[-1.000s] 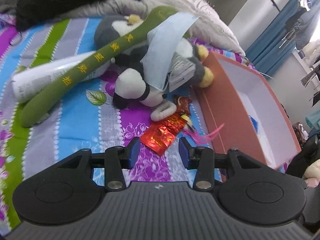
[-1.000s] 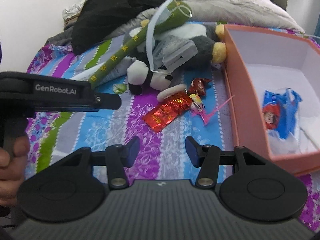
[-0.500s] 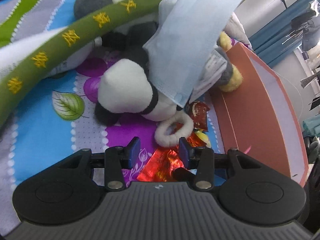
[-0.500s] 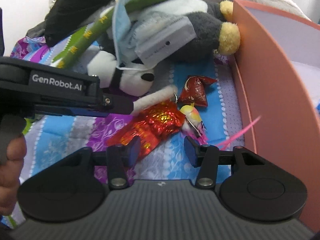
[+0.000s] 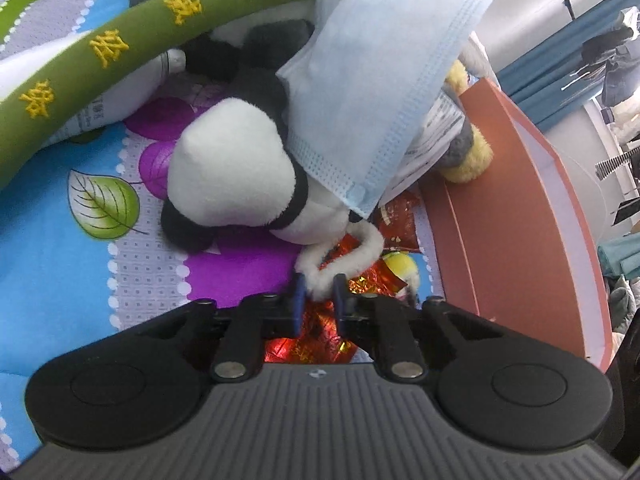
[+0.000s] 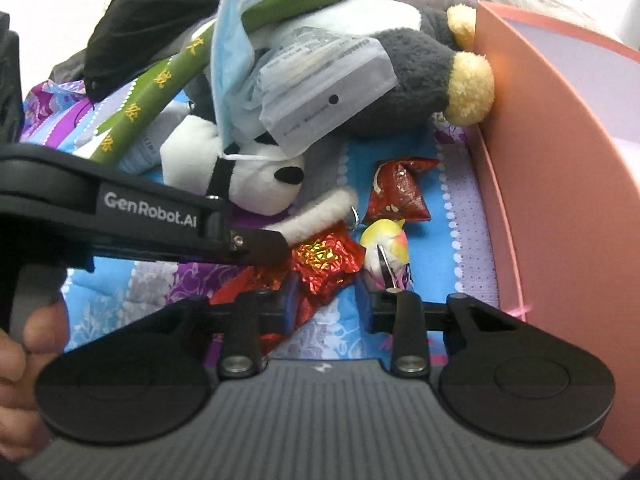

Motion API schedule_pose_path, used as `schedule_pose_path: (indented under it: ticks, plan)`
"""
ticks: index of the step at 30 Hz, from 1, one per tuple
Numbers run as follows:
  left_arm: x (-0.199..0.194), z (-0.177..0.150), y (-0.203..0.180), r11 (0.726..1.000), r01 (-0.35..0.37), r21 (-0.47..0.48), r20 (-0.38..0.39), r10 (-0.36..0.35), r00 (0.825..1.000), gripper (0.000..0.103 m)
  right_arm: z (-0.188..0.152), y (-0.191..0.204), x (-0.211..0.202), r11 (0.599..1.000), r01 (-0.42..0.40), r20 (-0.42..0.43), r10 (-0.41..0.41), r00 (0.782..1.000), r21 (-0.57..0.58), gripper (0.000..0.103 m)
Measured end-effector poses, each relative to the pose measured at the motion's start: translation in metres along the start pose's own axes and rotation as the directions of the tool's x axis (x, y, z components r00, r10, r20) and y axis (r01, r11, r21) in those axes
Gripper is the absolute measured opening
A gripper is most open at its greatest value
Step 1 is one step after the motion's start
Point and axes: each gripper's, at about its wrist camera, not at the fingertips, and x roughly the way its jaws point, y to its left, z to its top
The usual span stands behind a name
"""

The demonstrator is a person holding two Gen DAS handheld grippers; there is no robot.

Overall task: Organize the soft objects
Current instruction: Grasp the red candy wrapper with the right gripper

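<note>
Left wrist view showed my left tool (image 5: 318, 294) just closing onto the white fuzzy loop (image 5: 352, 254) on the bed, box to its right. My right tool (image 6: 326, 296) had narrowed around the red crinkled foil wrapper (image 6: 324, 264), contact unclear.

We count: plush toys (image 6: 248, 176) 2 | face masks (image 5: 384, 92) 2 | red foil packets (image 6: 324, 264) 2 | fuzzy white loop (image 5: 352, 256) 1 | pink box (image 6: 560, 184) 1 | green stick (image 5: 120, 44) 1

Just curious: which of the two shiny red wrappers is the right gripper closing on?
The crinkled foil one between the right gripper pads; the darker red pouch lies farther off.
</note>
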Motion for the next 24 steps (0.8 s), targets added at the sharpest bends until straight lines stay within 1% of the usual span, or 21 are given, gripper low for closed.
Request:
schedule_pose_path:
  ticks: [4, 11, 13, 18, 24]
  plan:
    - [-0.017, -0.004, -0.003, 1.0, -0.025, 0.0, 0.048, 0.025, 0.999, 0.014, -0.002, 0.002, -0.009, 1.0, -0.005, 0.001, 0.005, 1.0, -0.002, 0.032]
    - [-0.054, -0.022, -0.005, 0.999, -0.04, -0.027, 0.096, 0.043, 0.994, 0.014, -0.012, 0.01, -0.035, 1.0, -0.016, 0.013, 0.016, 1.0, -0.008, 0.032]
    - [-0.067, -0.03, -0.005, 0.998, -0.048, -0.03, 0.104, 0.051, 0.993, 0.014, -0.016, 0.012, -0.044, 1.0, -0.019, 0.012, 0.019, 1.0, -0.009, 0.032]
    - [-0.099, -0.061, -0.003, 0.995, -0.097, -0.026, 0.123, 0.099, 0.987, 0.014, -0.032, 0.022, -0.065, 0.999, -0.035, 0.005, 0.035, 0.999, -0.014, 0.032]
    - [-0.136, -0.101, 0.015, 0.99, -0.132, -0.055, 0.123, 0.138, 0.983, 0.014, -0.053, 0.035, -0.086, 0.998, -0.063, -0.015, 0.063, 0.998, -0.025, 0.032]
